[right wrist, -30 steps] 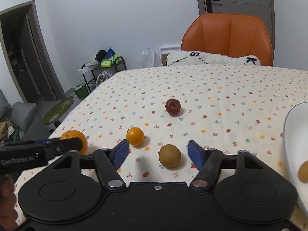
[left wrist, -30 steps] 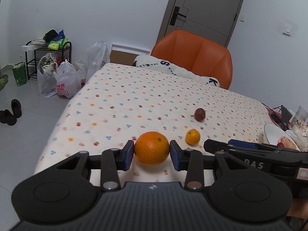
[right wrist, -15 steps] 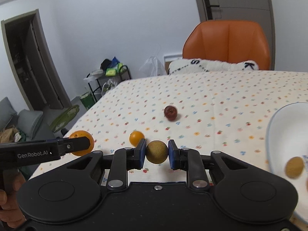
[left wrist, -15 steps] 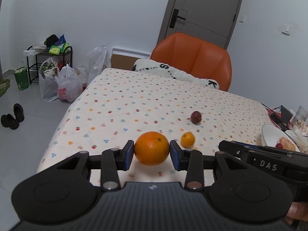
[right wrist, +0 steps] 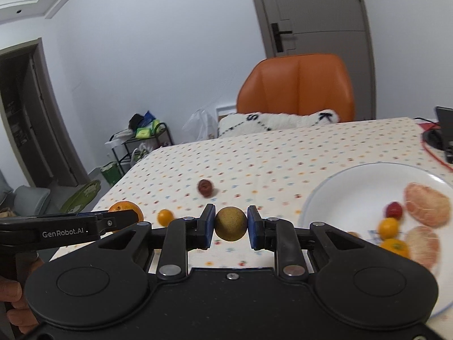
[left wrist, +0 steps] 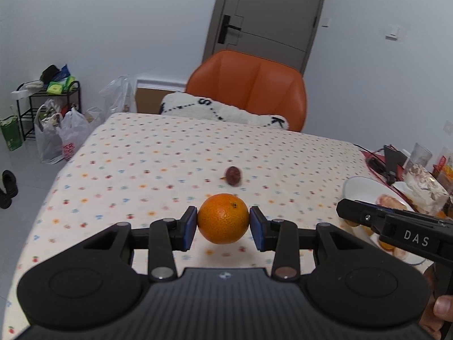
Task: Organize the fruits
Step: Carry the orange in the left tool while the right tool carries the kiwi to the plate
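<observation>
Currently, left wrist view: our left gripper [left wrist: 223, 224] is clamped on the big orange [left wrist: 223, 218], both blue pads touching its sides, fruit lifted clear of the dotted tablecloth [left wrist: 147, 164]. Beyond it a dark red fruit [left wrist: 234, 175] sits alone on the cloth, well apart from everything. To the right we see the white plate [left wrist: 354, 187], partly hidden by the right gripper's body, so we can't count its contents from this view.

Right wrist view: our right gripper [right wrist: 230, 226] is closed on a brownish round fruit [right wrist: 230, 223], held above the cloth just left of the plate [right wrist: 334, 187]. Plate already holds two pale pink peeled segments [right wrist: 427, 204], a small red fruit [right wrist: 394, 210] and two small orange ones [right wrist: 388, 228]; motion blur there, so we can't say more. Another small orange fruit [right wrist: 165, 217] lies on the cloth to the left, next to the left gripper's finger, and the dark red fruit [right wrist: 205, 187] lies farther back.

Status, our read: several pieces plated, two in hand and not yet placed, two left loose on the cloth. Roughly halfway or a bit past. Next for us: drop the brownish fruit on the plate, then the orange, then collect the last two.
</observation>
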